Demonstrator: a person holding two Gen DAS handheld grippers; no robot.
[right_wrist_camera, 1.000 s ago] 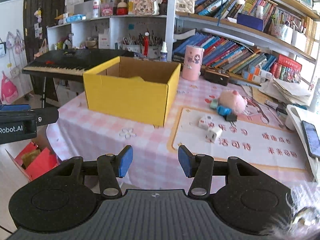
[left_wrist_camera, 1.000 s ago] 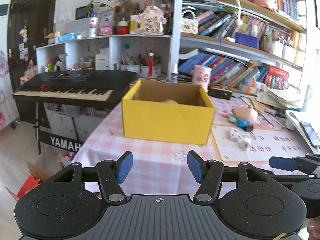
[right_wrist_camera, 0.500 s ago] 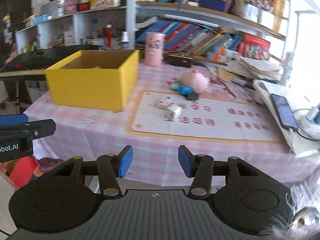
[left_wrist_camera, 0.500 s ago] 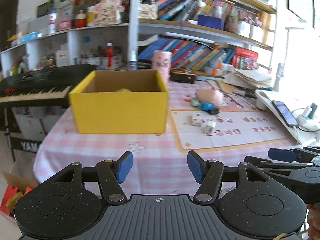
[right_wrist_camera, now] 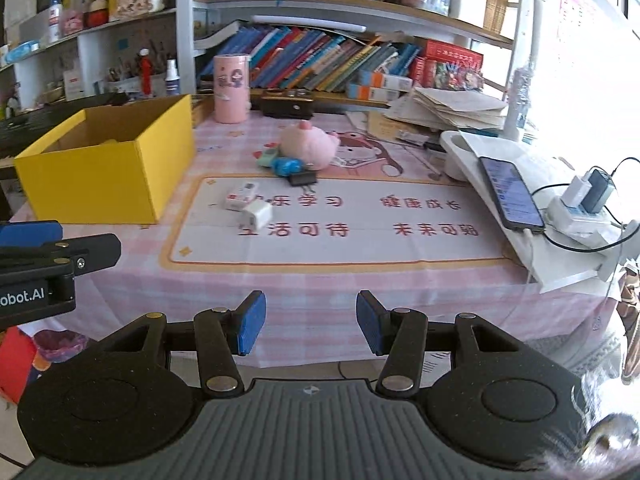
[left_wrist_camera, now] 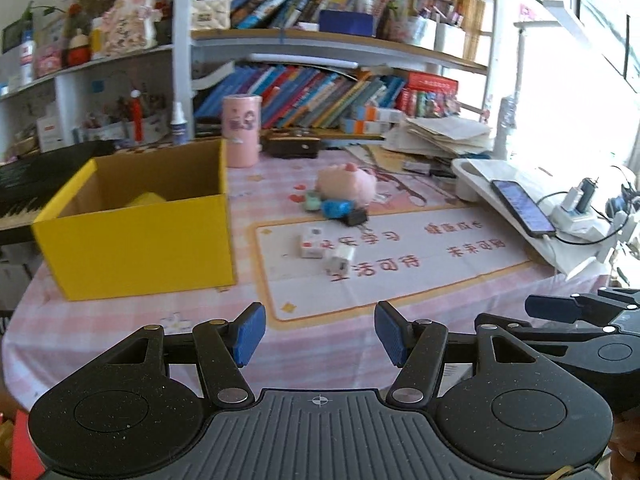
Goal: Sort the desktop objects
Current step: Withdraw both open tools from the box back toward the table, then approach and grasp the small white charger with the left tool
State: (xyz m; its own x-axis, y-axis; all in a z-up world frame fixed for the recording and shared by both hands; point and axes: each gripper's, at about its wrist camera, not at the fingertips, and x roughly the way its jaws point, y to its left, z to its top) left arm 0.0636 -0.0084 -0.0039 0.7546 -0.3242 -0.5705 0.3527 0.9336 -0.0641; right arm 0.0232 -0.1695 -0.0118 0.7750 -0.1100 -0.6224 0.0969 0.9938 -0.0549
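Grippers (left_wrist_camera: 320, 334) swung right — dice (left_wrist_camera: 310, 242) well ahead.

Place: a lived-in home study or child's room.
Shelving: white shelves (right_wrist_camera: 280, 0) behind the bench, crammed with leaning books (right_wrist_camera: 312, 60), storage boxes, trinkets and a dried-flower arrangement.
Bench: covered in a pink checked cloth (right_wrist_camera: 320, 280), with a cartoon desk mat (right_wrist_camera: 340, 220) printed in Chinese characters.
Clutter: a pink plush pig (right_wrist_camera: 308, 144), small toys, a pink tumbler (right_wrist_camera: 231, 88), a yellow cardboard box (right_wrist_camera: 108, 176), loose paper stacks (right_wrist_camera: 456, 112).
Music: an electronic keyboard (left_wrist_camera: 36, 184) beside the bench.
Electronics: a phone (right_wrist_camera: 510, 192) charging on a white stand, plugs in a power strip (right_wrist_camera: 580, 208).
Light: bright daylight from a window on the right.
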